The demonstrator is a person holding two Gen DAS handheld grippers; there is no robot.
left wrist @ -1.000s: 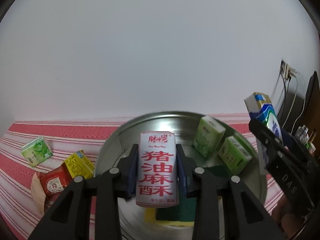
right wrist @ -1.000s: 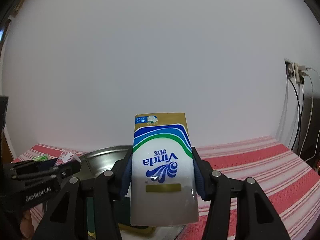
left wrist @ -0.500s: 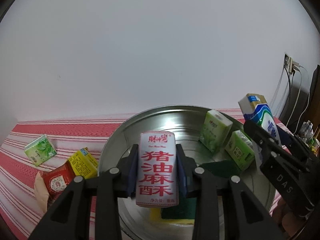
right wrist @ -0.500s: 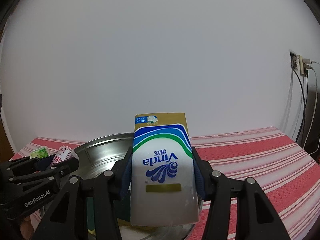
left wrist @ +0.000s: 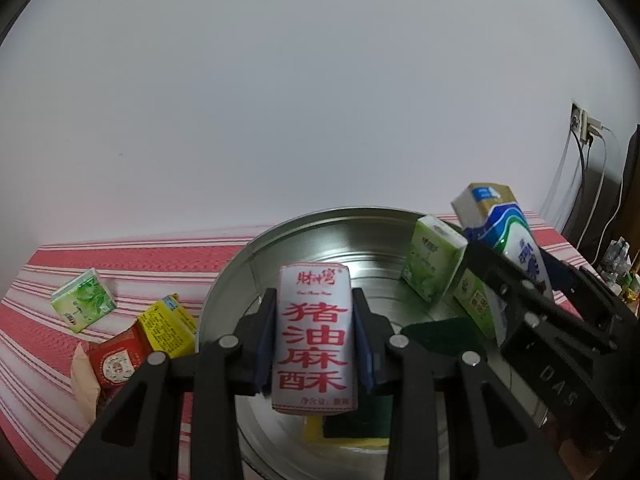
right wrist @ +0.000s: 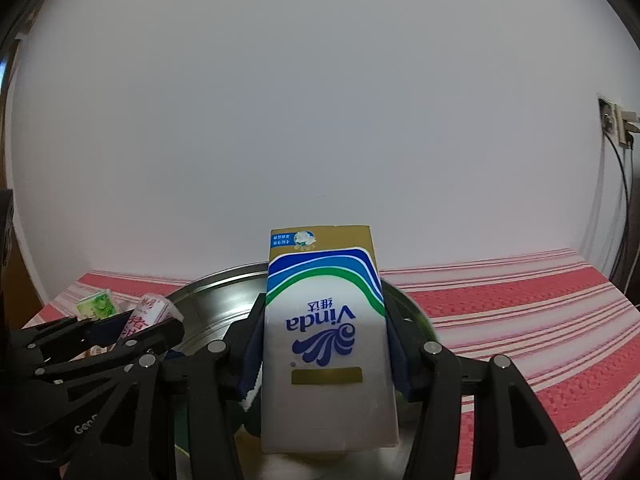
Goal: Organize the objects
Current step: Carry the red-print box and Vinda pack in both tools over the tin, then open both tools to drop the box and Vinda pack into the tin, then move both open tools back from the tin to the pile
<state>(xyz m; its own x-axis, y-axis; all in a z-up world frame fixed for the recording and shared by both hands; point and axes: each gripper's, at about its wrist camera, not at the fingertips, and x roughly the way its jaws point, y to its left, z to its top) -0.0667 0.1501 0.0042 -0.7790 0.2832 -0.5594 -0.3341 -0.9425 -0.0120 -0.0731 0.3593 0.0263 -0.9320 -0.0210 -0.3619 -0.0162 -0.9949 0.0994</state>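
the white snack pack (left wrist: 314, 338) with red chinese letters is clamped between the two fingers of the left tool (left wrist: 314, 340), and it hangs above the round metal basin (left wrist: 280, 236). the right tool (right wrist: 324, 344) is clamped on a tissue pack (right wrist: 326, 344) with a blue and green wave, which is held upside down over the right part of the same basin. inside the basin two green boxes (left wrist: 432, 264) lean at the far right wall, and a dark green sponge (left wrist: 440, 330) with a yellow layer lies on the bottom. the basin stands on a worktop with a red and white striped cloth (right wrist: 520, 304). left of the basin, on the cloth, lie a small green box (left wrist: 82, 302), a yellow box (left wrist: 166, 326) and a red packet (left wrist: 116, 362) close together. behind is a plain white wall (left wrist: 304, 92).
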